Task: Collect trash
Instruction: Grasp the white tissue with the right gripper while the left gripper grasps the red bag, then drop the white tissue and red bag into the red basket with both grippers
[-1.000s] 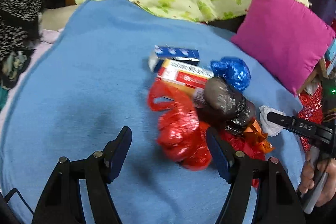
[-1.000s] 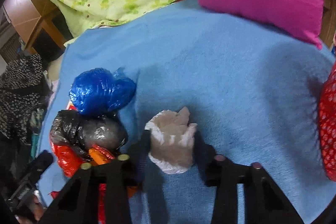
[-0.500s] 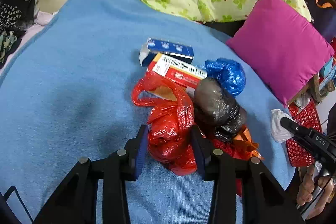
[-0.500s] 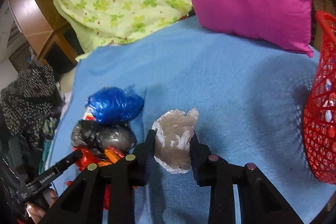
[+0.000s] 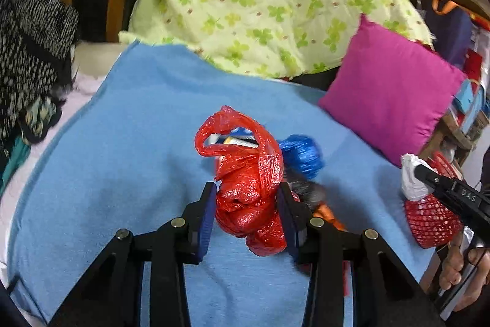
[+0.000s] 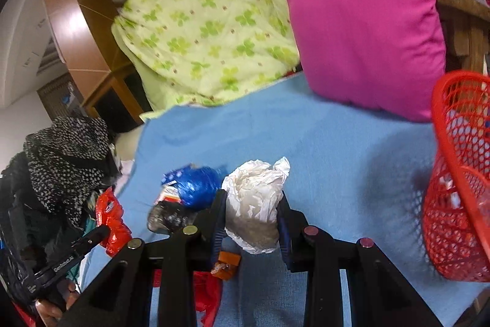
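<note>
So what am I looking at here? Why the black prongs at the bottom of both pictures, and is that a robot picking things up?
No robot: a person holds a hand-operated claw in each hand, and each claw carries a wide-angle camera looking out along its two prongs. So each picture is one claw's own view.

In the left-hand view, the left claw is squeezed shut on a crumpled red plastic bag. In the right-hand view, the right claw is shut on a white plastic bag.

Both hang over a blue blanket, where more trash lies: a blue bag and a dark grey bag. To the right stands a red mesh basket. Behind are a pink cushion and a green-patterned quilt.
</note>
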A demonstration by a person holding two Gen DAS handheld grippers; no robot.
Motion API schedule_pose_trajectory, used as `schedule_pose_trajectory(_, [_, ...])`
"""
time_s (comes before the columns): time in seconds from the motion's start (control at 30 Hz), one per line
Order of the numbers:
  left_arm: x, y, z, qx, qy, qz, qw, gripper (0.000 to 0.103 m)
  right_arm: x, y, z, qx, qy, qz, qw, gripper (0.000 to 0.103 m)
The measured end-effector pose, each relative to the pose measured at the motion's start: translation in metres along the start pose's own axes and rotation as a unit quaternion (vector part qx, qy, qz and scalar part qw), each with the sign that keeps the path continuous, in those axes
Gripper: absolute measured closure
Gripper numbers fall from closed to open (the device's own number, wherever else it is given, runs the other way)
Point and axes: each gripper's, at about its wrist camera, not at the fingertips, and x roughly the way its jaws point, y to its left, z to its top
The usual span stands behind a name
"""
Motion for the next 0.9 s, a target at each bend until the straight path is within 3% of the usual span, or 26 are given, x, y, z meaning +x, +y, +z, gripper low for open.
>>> schedule_pose_trajectory(0.37, [-0.034,-0.109,0.031,0.088,-0.034,-0.070,0.9931,0.061,-0.077,-0.025,0.011,0.009,-0.102,0.008,0.995,0.070])
schedule_pose_trajectory(0.63, [-0.030,-0.199,0.035,0.143,-0.019,-0.132,0.9807,0.061,-0.144,-0.097,0.019,0.084,-0.186,-0.004,0.979,0.070])
schedule_pose_trajectory(0.9, [-0.026,-0.284,0.031,0.195,-0.011,-0.184,0.9634,0.061,-0.192,-0.169,0.015,0.153,-0.230,-0.036,0.960,0.070])
